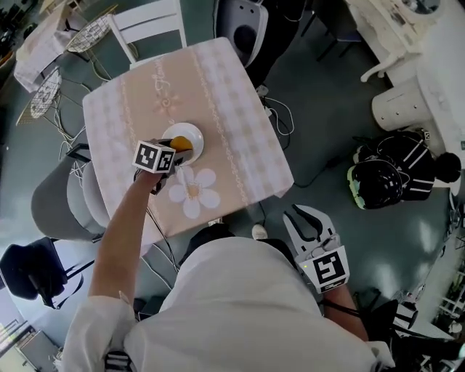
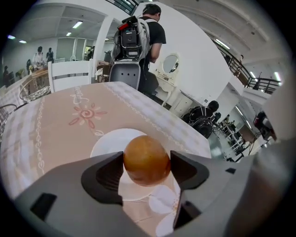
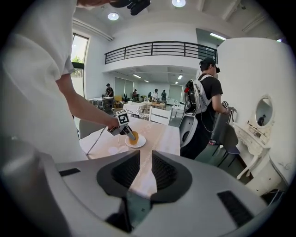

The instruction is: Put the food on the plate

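A round orange-brown piece of food [image 2: 146,159] sits between the jaws of my left gripper [image 2: 147,166], both pads pressing on its sides. It hangs just over the near edge of a small white plate [image 2: 108,141]. In the head view the left gripper [image 1: 182,144] reaches over the plate [image 1: 192,133] in the middle of the pink checked table [image 1: 232,109]. My right gripper [image 1: 309,221] hangs off the table by the person's right side, jaws close together with nothing between them. From the right gripper view [image 3: 145,169] the food [image 3: 133,138] and plate [image 3: 140,143] show far off.
A white flower-shaped mat [image 1: 192,192] lies on the table just near of the plate. A white chair [image 1: 149,22] stands at the far side, a grey chair [image 1: 54,207] at the left. A person with a backpack [image 2: 138,37] stands beyond the table. Bags [image 1: 392,174] lie on the floor at right.
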### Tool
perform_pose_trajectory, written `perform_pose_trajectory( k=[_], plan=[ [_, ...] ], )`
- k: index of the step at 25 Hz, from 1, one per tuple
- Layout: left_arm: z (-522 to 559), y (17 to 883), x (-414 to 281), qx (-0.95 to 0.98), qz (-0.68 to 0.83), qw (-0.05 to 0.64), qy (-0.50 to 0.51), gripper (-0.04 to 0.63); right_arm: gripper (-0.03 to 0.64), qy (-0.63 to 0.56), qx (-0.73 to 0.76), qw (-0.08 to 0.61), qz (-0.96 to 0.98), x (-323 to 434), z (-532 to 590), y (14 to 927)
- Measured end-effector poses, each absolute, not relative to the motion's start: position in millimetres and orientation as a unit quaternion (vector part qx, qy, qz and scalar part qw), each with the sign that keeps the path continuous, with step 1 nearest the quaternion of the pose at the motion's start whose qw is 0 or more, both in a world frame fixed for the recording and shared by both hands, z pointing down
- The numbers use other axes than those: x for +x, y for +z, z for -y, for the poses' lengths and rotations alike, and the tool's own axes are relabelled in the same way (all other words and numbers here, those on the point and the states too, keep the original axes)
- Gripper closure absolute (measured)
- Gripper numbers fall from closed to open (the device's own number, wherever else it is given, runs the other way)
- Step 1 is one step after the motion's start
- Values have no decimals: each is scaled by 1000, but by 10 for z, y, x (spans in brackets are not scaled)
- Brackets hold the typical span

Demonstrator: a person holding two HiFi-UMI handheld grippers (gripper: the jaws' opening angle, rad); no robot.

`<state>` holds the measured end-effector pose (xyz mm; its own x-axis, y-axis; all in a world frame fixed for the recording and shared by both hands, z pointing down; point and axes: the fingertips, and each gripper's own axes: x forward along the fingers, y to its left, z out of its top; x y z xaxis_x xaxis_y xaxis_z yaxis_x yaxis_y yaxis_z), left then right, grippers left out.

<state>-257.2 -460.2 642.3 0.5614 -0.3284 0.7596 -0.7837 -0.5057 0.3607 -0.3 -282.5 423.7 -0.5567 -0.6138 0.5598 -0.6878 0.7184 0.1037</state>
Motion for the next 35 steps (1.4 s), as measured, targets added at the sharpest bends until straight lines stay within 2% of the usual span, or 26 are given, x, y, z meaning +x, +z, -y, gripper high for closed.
perform_pose_trajectory(
  k=[8,22,26,35],
  plan=[
    [4757,6427,-2517,832,313,321,326,267,529,65,409,296,861,12,2886,4204],
    [5027,6326,-2674,843,351,256,318,230,529,62,413,311,854,-135,2818,4180],
    [5078,6302,-2748,839,369,257,306,230,529,54,408,314,855,-181,2804,4131],
    [5123,6293,-2915,823,405,307,253,230,529,50,397,325,857,-224,2760,4166]
  ],
)
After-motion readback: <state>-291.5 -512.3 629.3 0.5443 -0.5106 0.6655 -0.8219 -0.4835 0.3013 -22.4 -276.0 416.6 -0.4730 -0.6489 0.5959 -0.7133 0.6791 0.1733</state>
